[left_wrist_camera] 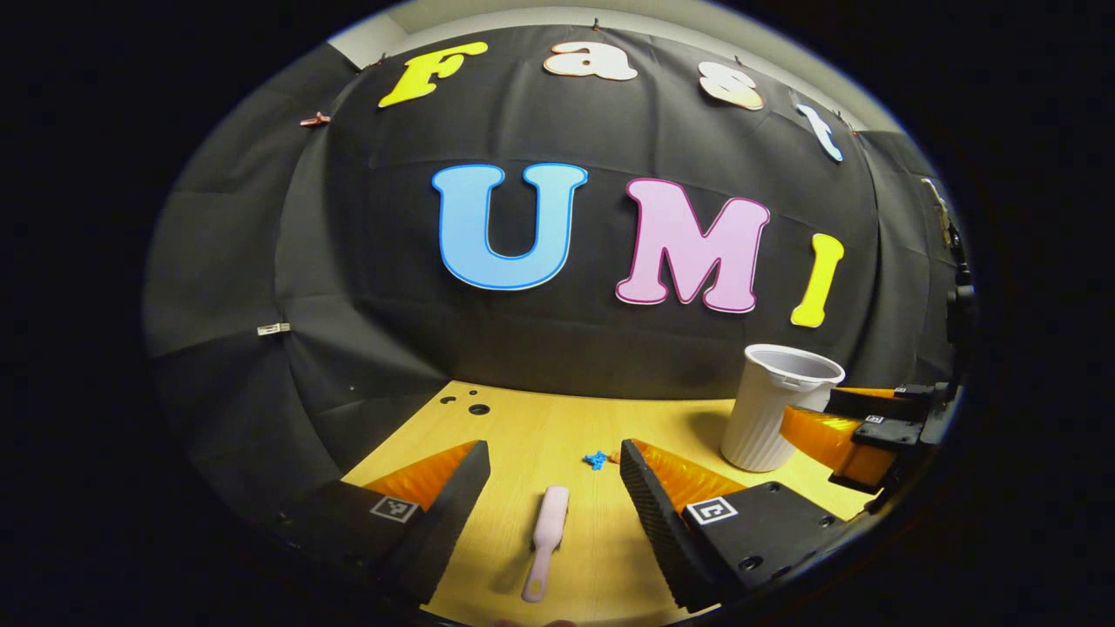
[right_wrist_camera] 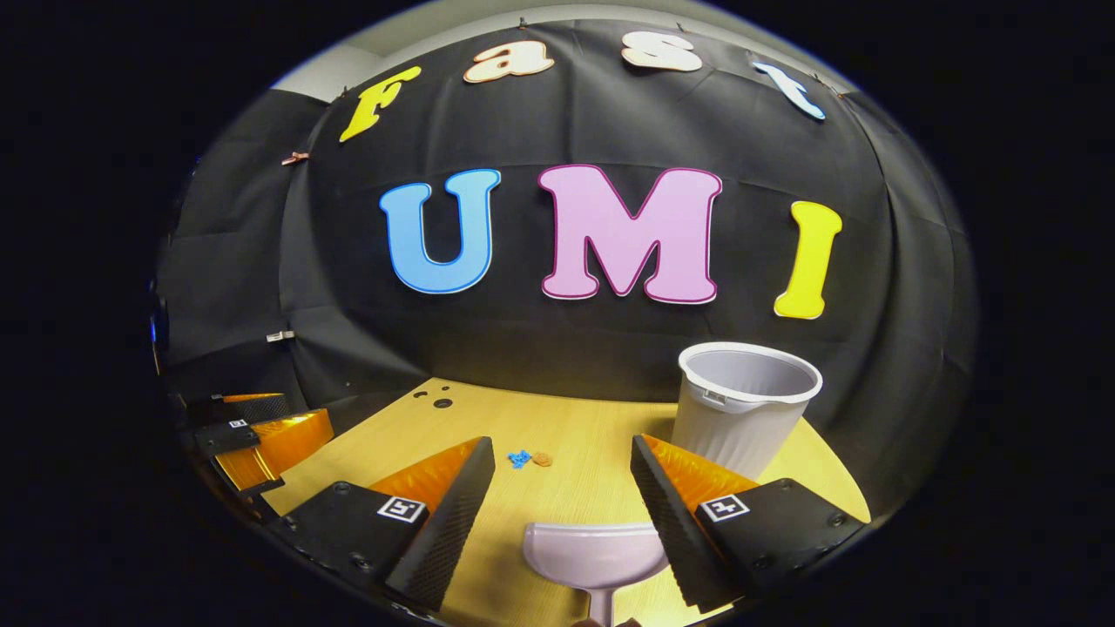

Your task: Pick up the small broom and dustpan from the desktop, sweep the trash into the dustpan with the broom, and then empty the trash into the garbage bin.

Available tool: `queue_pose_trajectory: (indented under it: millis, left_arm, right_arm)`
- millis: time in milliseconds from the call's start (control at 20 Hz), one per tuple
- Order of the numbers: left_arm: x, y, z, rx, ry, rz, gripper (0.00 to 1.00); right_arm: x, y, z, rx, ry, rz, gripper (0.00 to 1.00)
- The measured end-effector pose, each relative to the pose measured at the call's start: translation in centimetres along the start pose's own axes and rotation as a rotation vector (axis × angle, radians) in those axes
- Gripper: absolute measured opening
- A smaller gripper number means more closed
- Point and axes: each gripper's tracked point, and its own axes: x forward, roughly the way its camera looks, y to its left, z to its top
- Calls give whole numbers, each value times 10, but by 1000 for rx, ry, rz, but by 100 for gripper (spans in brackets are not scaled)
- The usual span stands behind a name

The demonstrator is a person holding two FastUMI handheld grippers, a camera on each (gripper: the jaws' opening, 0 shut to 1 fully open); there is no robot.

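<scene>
Left gripper (left_wrist_camera: 554, 488) spread wide, holding nothing, straddling the small broom (left_wrist_camera: 546, 540), which lies flat on the desktop (left_wrist_camera: 540, 427) with long axis running near-to-far, handle nearest. Farther off, trash (left_wrist_camera: 598, 459), then the garbage bin (left_wrist_camera: 778, 407) at far right. Right gripper (right_wrist_camera: 563, 483) likewise spread, empty, the dustpan (right_wrist_camera: 595, 557) directly between its fingers, handle toward the near edge.

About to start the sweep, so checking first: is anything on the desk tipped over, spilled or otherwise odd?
Nothing stands out. The garbage bin stands upright at the back of the desktop. The broom and dustpan lie flat, ungripped. The only mess is the trash: a few small scraps near mid-desk.
</scene>
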Motion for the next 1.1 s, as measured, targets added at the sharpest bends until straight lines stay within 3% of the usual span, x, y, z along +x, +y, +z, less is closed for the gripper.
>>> queue_pose_trajectory:
  millis: [300,700,1100]
  left_arm:
    - [13,7,-29,-21,64,5,96]
    - [48,3,-92,-46,293,-74,96]
    - [61,6,-182,84,563,-82,96]
  right_arm:
    - [3,-30,-6,8,5,-54,98]
    - [6,-64,-47,52,109,-97,98]
    - [8,-79,-96,78,239,-105,98]
